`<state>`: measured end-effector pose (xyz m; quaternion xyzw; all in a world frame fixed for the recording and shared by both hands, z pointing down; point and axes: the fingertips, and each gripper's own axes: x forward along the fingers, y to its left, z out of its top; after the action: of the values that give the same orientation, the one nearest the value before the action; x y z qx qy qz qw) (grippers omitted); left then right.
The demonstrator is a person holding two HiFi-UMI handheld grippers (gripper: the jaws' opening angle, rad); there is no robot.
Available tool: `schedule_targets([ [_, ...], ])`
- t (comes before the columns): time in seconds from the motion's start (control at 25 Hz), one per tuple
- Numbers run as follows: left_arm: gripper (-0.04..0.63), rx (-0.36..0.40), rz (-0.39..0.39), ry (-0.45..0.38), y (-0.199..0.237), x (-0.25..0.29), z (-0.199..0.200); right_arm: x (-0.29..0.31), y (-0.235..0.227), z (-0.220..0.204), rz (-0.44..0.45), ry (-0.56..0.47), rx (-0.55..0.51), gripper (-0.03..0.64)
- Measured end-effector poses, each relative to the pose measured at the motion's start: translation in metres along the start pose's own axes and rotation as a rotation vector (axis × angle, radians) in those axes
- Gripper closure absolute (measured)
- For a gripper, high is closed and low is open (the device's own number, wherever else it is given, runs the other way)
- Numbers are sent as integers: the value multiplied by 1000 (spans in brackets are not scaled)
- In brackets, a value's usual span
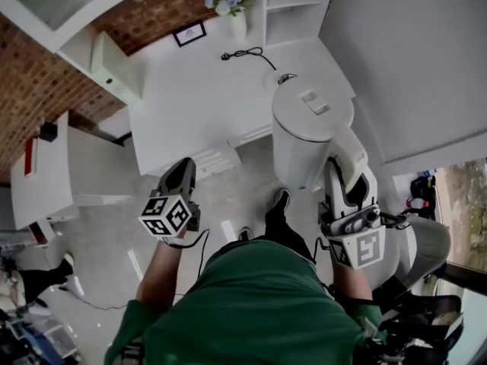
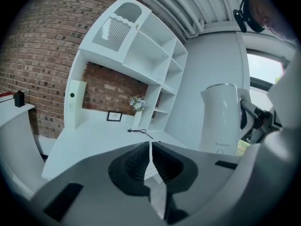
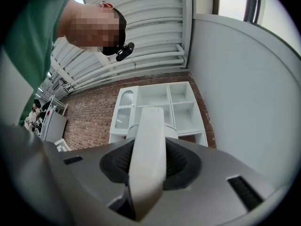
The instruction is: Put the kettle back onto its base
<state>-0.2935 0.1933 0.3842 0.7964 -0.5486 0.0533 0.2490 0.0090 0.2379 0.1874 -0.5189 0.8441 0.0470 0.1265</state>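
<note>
"Where's the kettle (image 1: 308, 124)?"

"Held up off the desk (image 1: 190, 105), over its near edge, upright with the lid on top."

"What has it?"

"The right gripper (image 1: 346, 177). Its jaws are clamped on the handle (image 3: 148, 154), half-closed around it."

"And the left gripper (image 1: 180, 175)?"

"Jaws together on nothing, well to the kettle's left and apart from it."

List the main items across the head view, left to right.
small black box → left tool → white flower bouquet in white vase → white plastic kettle
</note>
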Motion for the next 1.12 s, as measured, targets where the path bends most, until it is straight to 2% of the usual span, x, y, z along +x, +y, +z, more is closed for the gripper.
schedule_targets([
  [0.24,569,-8,44,-20,-13,69,20,57,-74,-27,53,5,10,486],
  [0.56,569,-23,121,-33,-34,123,39,111,-158,-44,100,-5,20,485],
  [0.88,569,-40,162,-3,-31,161,45,168,-200,-80,136,52,-8,485],
  [1.12,569,-28,135,61,-28,190,35,190,-211,-104,117,65,-6,485],
])
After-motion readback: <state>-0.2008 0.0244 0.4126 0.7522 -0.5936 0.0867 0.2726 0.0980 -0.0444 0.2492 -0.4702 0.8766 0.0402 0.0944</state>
